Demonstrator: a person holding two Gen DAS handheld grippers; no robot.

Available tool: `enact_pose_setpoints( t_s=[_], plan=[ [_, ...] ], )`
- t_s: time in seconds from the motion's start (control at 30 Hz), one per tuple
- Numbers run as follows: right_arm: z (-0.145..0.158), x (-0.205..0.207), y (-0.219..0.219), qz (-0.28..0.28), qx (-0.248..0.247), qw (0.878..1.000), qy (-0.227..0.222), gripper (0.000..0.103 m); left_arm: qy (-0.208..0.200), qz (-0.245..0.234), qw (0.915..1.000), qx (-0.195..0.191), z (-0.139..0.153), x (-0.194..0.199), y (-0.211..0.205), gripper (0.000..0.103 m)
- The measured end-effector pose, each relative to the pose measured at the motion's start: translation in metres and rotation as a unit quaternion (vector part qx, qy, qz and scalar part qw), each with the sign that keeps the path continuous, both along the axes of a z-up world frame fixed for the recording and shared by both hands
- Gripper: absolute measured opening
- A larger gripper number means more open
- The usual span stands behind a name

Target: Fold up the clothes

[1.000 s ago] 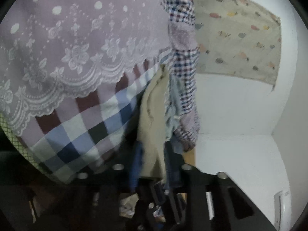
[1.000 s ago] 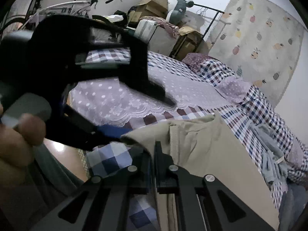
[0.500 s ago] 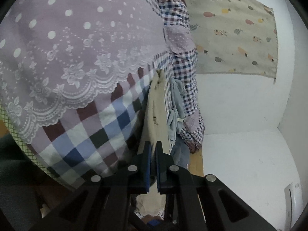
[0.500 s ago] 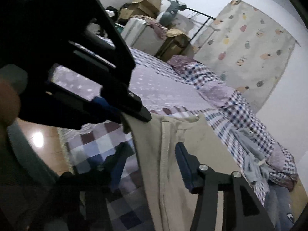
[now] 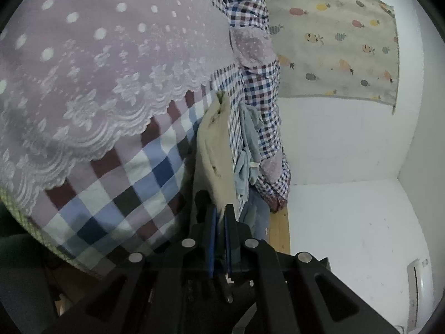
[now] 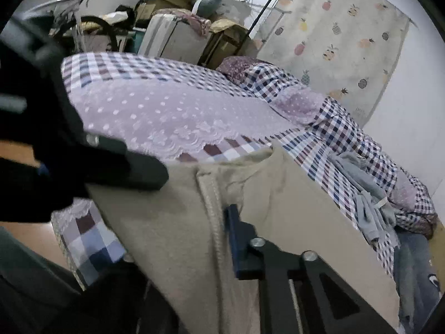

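Left gripper [image 5: 219, 217] clamped narrow on the near edge of beige trousers [image 6: 278, 194], stretched out above the checked bedspread [image 5: 139, 183]. Right gripper [image 6: 222, 222] spread wide around the trouser seam, one blue-padded finger [image 6: 236, 239] visible. Grey garments [image 6: 367, 194] crumpled far right, beside a pineapple-print curtain [image 6: 333, 27].

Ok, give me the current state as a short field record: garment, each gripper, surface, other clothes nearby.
garment: beige garment, held up over the bed, edge-on in the left wrist view
left gripper: shut on the beige garment's edge
right gripper: open, only one blue pad visible, cloth draped across it
surface: bed with checked sheet and lilac lace cover
other clothes: light blue garment crumpled by the bed's far edge
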State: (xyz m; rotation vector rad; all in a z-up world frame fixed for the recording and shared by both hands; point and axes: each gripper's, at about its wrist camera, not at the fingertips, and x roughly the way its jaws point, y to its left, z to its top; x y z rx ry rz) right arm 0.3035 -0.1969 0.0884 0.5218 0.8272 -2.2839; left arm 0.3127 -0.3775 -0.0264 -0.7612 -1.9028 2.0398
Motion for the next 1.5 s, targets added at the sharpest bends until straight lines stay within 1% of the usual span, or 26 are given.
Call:
enact_pose_setpoints(
  t_s=[0.07,0.13,0.17,0.2,0.3,0.4,0.43,0.47,0.57,0.63,0.7,0.8,0.87,0.9,0.93,1.0,1.03,1.1,1.2,1.27,1.33,1.4,1.5],
  plan=[
    [0.001,-0.001,0.004,0.006,-0.008,1.000,-0.009,0.004,-0.003,-0.006,1.0000,-0.006,0.004,-0.009,-0.009,0.020],
    [0.001,-0.001,0.007,0.013,-0.016,1.000,-0.018,0.003,-0.007,-0.013,0.9997,-0.019,0.008,-0.022,-0.020,0.066],
    [0.000,-0.004,0.009,0.016,-0.018,0.999,-0.023,0.003,-0.006,-0.019,0.9994,-0.029,0.010,-0.030,-0.024,0.074],
    [0.000,-0.004,0.011,0.019,-0.022,0.999,-0.028,0.003,-0.005,-0.030,0.9986,-0.042,0.014,-0.041,-0.027,0.080],
    [0.004,-0.001,0.018,0.021,-0.039,0.998,-0.040,0.003,-0.013,-0.074,0.9944,-0.075,0.022,-0.077,-0.027,0.082],
    [0.017,-0.007,0.028,0.019,-0.063,0.996,-0.055,0.003,-0.023,-0.126,0.9838,-0.126,0.033,-0.129,-0.018,0.083],
    [0.021,-0.010,0.030,0.017,-0.071,0.995,-0.061,0.003,-0.028,-0.138,0.9802,-0.138,0.034,-0.144,-0.013,0.083],
    [0.025,-0.014,0.033,0.016,-0.079,0.994,-0.068,0.003,-0.033,-0.148,0.9781,-0.142,0.032,-0.157,-0.009,0.083],
    [0.035,-0.021,0.041,0.013,-0.095,0.993,-0.075,0.003,-0.046,-0.182,0.9719,-0.142,0.024,-0.204,0.000,0.083],
    [0.041,-0.026,0.048,0.011,-0.106,0.991,-0.082,0.003,-0.039,-0.198,0.9674,-0.153,0.023,-0.228,0.007,0.083],
    [0.045,-0.030,0.053,0.008,-0.117,0.989,-0.091,0.003,-0.035,-0.208,0.9623,-0.171,0.028,-0.243,0.011,0.083],
    [0.050,-0.035,0.060,0.005,-0.130,0.986,-0.101,0.003,-0.049,-0.214,0.9571,-0.189,0.028,-0.263,0.014,0.083],
    [0.052,-0.034,0.063,0.006,-0.134,0.986,-0.103,0.003,-0.059,-0.217,0.9534,-0.201,0.028,-0.277,0.015,0.080],
    [0.052,-0.034,0.065,0.006,-0.135,0.985,-0.104,0.003,-0.064,-0.219,0.9514,-0.207,0.028,-0.283,0.016,0.069],
    [0.053,-0.035,0.066,0.006,-0.137,0.985,-0.105,0.003,-0.068,-0.221,0.9494,-0.212,0.028,-0.290,0.017,0.043],
    [0.054,-0.036,0.070,0.002,-0.143,0.984,-0.109,0.003,-0.078,-0.225,0.9452,-0.224,0.027,-0.303,0.018,0.009],
    [0.055,-0.037,0.072,0.001,-0.146,0.983,-0.111,0.003,-0.079,-0.225,0.9437,-0.229,0.029,-0.307,0.019,0.009],
    [0.057,-0.039,0.079,-0.005,-0.151,0.982,-0.111,0.003,-0.069,-0.217,0.9444,-0.237,0.038,-0.304,0.023,0.009],
    [0.061,-0.040,0.094,-0.019,-0.167,0.979,-0.119,0.003,-0.042,-0.205,0.9473,-0.242,0.066,-0.297,0.033,0.007],
    [0.065,-0.040,0.111,-0.031,-0.188,0.972,-0.138,0.003,-0.024,-0.205,0.9452,-0.253,0.091,-0.294,0.047,0.007],
    [0.068,-0.039,0.127,-0.040,-0.209,0.965,-0.155,0.003,-0.005,-0.211,0.9419,-0.261,0.117,-0.293,0.067,0.007],
    [0.072,-0.036,0.146,-0.048,-0.227,0.959,-0.164,0.003,0.008,-0.220,0.9365,-0.273,0.141,-0.290,0.084,0.007],
    [0.080,-0.029,0.176,-0.062,-0.253,0.950,-0.174,0.003,0.025,-0.233,0.9283,-0.289,0.175,-0.290,0.121,0.007]
  ],
)
